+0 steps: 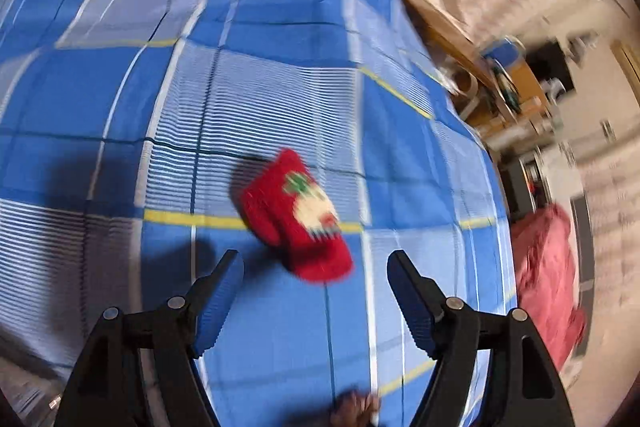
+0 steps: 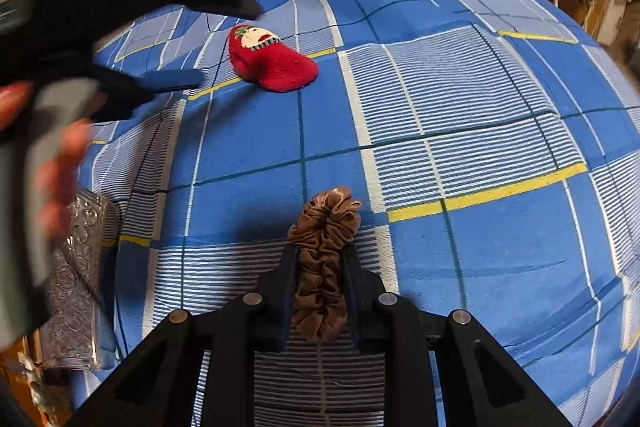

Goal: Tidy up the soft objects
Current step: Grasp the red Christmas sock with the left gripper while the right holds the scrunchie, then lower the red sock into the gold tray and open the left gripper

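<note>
- The left gripper (image 1: 316,263) has its jaws spread wide, with nothing between the blue pads (image 1: 218,307); it hangs over the bed (image 1: 280,75), which is covered in a blue, white and yellow checked sheet.
- A red knitted sock (image 1: 296,217) with a white and green motif lies flat on the sheet just beyond the left fingertips, toward 12 o'clock in the left wrist view and at 11 o'clock in the right wrist view.
- The right gripper (image 2: 320,251) is clamped on a brown satin scrunchie (image 2: 324,259), whose ruffled end sticks out past the fingertips.
- A clear embossed container (image 2: 76,287) sits at the bed's edge at 8 o'clock in the right wrist view.
- A hand (image 2: 60,163) grips the left tool's handle at 9 o'clock, blurred.
</note>
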